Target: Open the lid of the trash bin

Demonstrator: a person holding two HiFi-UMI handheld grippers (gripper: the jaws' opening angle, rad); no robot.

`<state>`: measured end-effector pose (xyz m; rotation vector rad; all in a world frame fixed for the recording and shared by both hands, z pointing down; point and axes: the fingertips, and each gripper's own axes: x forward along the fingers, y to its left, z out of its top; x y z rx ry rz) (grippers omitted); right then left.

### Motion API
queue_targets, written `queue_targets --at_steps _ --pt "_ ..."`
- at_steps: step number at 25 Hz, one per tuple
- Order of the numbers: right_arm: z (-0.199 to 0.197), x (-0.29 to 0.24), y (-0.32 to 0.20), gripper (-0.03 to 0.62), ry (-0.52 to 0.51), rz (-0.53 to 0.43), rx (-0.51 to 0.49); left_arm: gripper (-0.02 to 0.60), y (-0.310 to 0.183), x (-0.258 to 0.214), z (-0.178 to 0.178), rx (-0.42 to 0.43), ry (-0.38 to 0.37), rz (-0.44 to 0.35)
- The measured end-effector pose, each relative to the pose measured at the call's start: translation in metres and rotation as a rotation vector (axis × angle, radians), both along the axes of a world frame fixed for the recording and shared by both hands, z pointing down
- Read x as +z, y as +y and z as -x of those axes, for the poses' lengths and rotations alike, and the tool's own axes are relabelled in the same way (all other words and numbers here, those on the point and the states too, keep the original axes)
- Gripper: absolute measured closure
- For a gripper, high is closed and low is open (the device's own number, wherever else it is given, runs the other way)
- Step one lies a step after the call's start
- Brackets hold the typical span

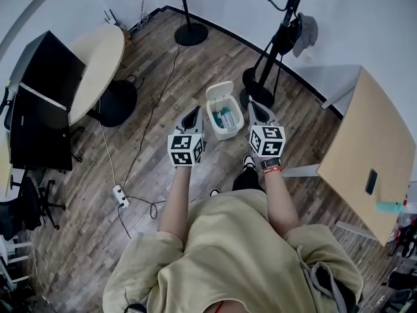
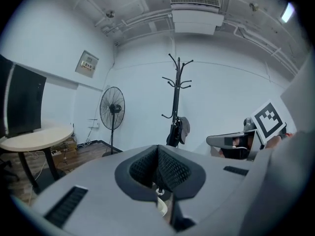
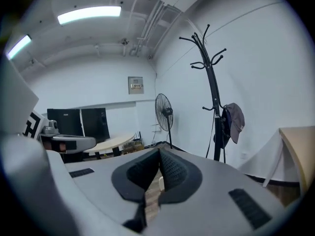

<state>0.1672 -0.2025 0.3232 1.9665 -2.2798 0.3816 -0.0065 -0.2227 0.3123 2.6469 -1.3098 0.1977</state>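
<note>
A small white trash bin point(image 1: 223, 117) stands on the wooden floor with its lid point(image 1: 219, 90) tipped up and back, showing bottles inside. My left gripper point(image 1: 191, 118) hangs to the left of the bin, raised well above the floor, jaws shut with nothing between them. My right gripper point(image 1: 258, 111) hangs to the right of the bin, also shut and empty. In the left gripper view my closed left gripper point(image 2: 158, 165) points at a far wall. In the right gripper view my right gripper point(image 3: 158, 171) is closed too, and a sliver of the bin shows under it.
A black coat stand point(image 1: 281, 31) rises just behind the bin, and a floor fan point(image 1: 189, 18) stands further left. A round table point(image 1: 98, 60) with monitors point(image 1: 40, 103) is at the left, a wooden table point(image 1: 371, 155) at the right. A power strip point(image 1: 119, 196) and cables lie on the floor.
</note>
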Motion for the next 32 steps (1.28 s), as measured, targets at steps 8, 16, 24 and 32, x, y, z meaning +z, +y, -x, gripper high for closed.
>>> queue_targets --at_steps 8,16,24,32 --pt "0.007 -0.042 0.013 0.579 0.007 -0.065 0.003 0.558 0.011 -0.042 0.006 -0.023 0.004 -0.094" --pt "0.015 -0.048 0.021 0.580 0.034 -0.076 -0.010 0.558 0.018 -0.042 0.003 -0.035 0.012 -0.103" --pt "0.006 -0.043 0.012 0.580 -0.006 -0.074 -0.034 0.558 0.013 -0.035 -0.004 -0.067 0.037 -0.119" --pt "0.007 -0.004 -0.046 0.580 0.019 -0.007 -0.122 0.558 -0.022 0.014 0.018 -0.154 -0.002 -0.058"
